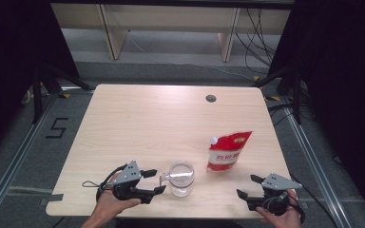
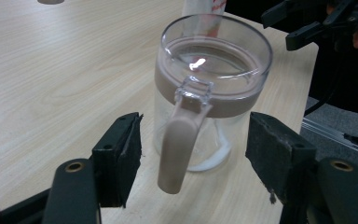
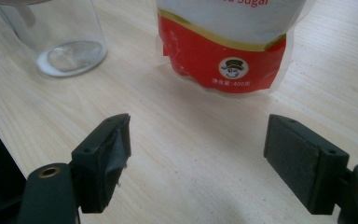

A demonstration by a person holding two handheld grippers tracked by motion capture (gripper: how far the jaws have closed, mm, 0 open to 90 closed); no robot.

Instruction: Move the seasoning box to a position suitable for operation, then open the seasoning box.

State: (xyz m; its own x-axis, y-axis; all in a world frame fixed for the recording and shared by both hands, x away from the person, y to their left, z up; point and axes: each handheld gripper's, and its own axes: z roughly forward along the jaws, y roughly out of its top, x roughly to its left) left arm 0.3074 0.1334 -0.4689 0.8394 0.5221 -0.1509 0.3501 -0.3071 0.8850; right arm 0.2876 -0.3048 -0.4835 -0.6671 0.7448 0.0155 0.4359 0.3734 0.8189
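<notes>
Clear jar (image 1: 181, 179) standing upright near the bench's (image 1: 138, 123) front edge, brown band and handle (image 2: 181, 144) turned toward the left hand-held gripper (image 1: 158, 181). Probably light, stiff, smooth-walled and slippery, nearly empty; best taken by the handle or across the band. Left jaws wide, handle between them, untouched. Right hand-held gripper (image 1: 247, 186) wide and empty, pointed at the red sugar pouch (image 1: 227, 152): soft, saggy, best pinched near the top. Pale wood, matt, level. Dark curtains at the sides, cables on the floor behind.
</notes>
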